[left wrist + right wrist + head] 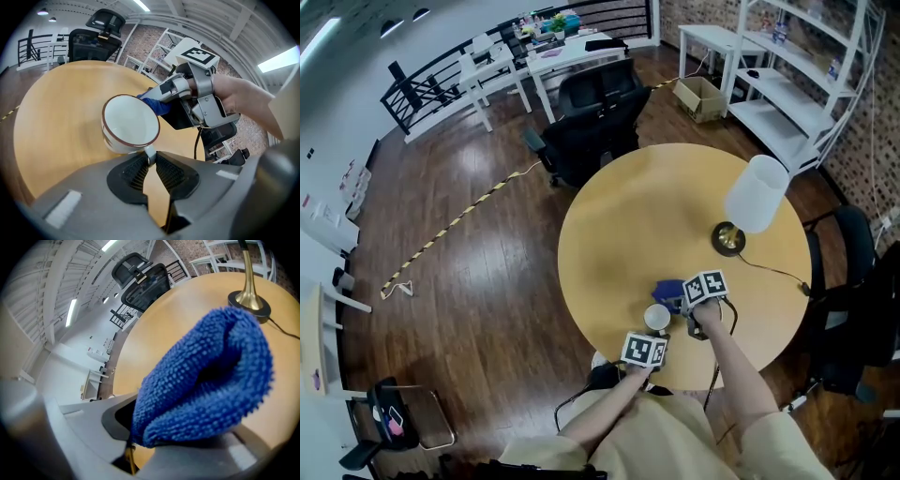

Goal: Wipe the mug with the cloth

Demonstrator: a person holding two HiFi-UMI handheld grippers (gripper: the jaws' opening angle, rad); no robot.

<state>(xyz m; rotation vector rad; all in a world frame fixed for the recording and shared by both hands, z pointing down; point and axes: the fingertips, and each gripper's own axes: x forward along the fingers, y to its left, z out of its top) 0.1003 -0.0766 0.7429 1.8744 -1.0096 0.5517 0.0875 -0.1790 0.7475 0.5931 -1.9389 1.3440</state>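
Observation:
A white mug (130, 123) with a dark red rim is tilted above the round wooden table (628, 225), near its front edge. My left gripper (150, 161) is shut on the mug's handle (150, 153). My right gripper (165, 95) is shut on a folded blue cloth (206, 380). Seen from the left gripper view, the cloth (157, 105) lies against the mug's far rim. In the head view the mug (657, 318) sits between the two marker cubes, with the cloth (670, 290) just beyond it. The cloth hides the right jaws in their own view.
A lamp with a white shade (757, 194) and brass base (729, 239) stands on the table's right side, its cord (773, 272) running to the edge. A black office chair (591, 117) stands behind the table, and white shelves (797, 84) are at the back right.

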